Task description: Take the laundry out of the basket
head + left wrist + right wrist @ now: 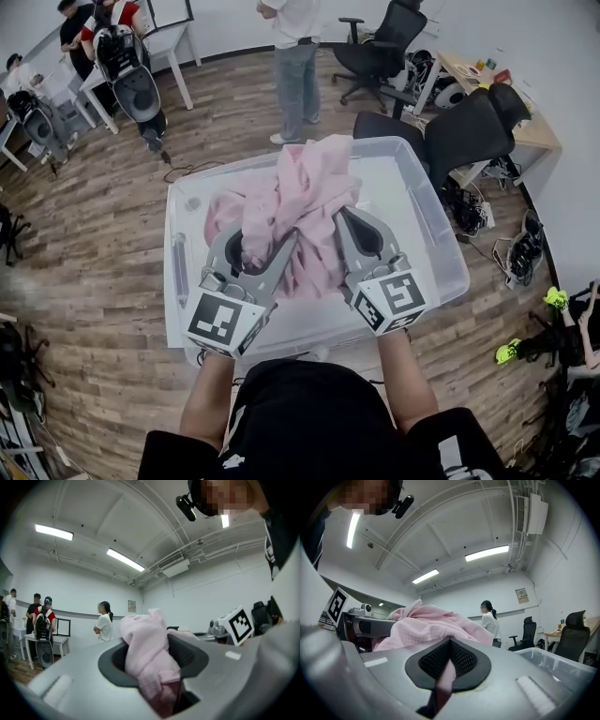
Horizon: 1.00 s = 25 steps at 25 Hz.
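No legible text; wall notice [521, 595] too small to read

The laundry [300, 202] is showing soft pink with a fine waffle check, against the clear, colourless basket [441, 234]. The left gripper [267, 251] and right gripper [361, 234] are showing matte grey with black mesh-patterned pads [464, 658], each wearing marker cubes [392, 300] of black-and-white squares. Brown wood-plank floor [94, 253] is spreading all round, with black chairs [469, 127] sitting at two o'clock of the basket.
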Tool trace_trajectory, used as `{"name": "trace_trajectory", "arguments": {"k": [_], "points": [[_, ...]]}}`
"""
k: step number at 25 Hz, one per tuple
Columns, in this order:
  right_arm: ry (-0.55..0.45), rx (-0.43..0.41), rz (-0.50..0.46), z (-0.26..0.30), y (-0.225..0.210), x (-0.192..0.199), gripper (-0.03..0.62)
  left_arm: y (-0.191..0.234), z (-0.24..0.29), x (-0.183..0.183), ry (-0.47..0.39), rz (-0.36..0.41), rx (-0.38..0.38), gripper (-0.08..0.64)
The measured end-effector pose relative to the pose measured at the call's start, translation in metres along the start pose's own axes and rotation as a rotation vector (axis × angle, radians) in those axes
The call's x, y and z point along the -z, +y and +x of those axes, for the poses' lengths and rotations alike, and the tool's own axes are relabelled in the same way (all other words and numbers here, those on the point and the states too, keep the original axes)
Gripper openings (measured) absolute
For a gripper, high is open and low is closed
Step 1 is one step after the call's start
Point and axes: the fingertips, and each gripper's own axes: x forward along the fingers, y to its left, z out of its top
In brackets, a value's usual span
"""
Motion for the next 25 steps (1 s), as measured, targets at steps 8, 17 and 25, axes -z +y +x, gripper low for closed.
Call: {"name": "trace_trajectory", "arguments": {"k": [8, 17, 25], "points": [[0.000, 0.010, -0.015, -0.003, 0.028, -0.005, -0.005, 0.007, -0.028, -0.004, -0.025, -0.020, 0.010, 0.189], [-0.001, 0.023, -0.018, -0.011, 0.053, -0.014, -0.005, 0.008, -0.052, -0.012, -0.035, -0.024, 0.023, 0.189], [-0.011, 0.045, -0.021, -0.025, 0.074, -0.021, -0.005, 0.005, -0.075, -0.022, -0.057, -0.001, 0.036, 0.189]]}}
